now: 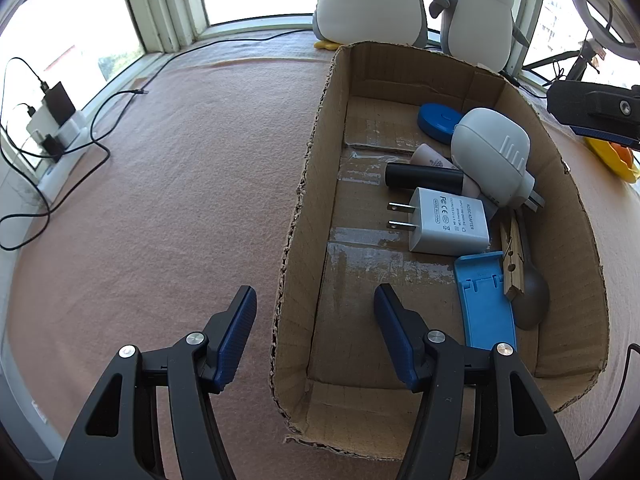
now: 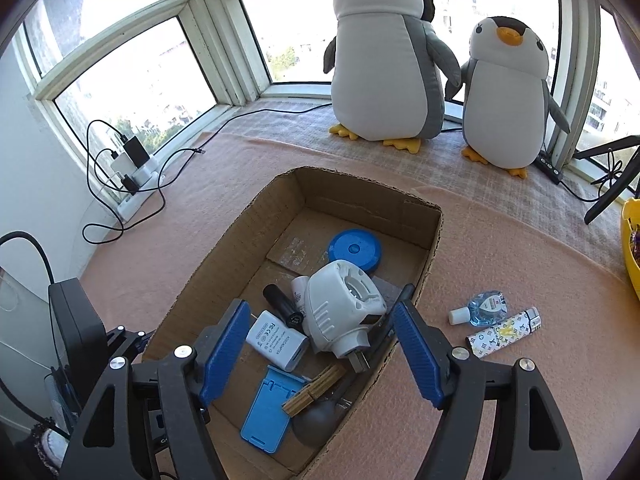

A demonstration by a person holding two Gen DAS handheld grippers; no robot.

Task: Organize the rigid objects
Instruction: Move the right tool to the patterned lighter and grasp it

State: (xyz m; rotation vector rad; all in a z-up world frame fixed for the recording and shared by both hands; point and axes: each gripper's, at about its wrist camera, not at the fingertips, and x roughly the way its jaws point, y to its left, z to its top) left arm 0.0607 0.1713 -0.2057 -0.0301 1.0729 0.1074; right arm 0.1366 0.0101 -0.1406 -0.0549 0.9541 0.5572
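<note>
An open cardboard box lies on the pink cloth. It holds a white plug-in device, a white charger, a black cylinder, a blue disc, a blue stand, a wooden clothespin and a grey bulb. My left gripper is open, its fingers astride the box's left wall without pressing it. My right gripper hangs open over the box, above the plug-in device, holding nothing. A small clear bottle and a patterned lighter lie on the cloth right of the box.
Two plush penguins stand by the window behind the box. A power strip with chargers and loose cables sits at the left. A yellow bowl is at the far right edge.
</note>
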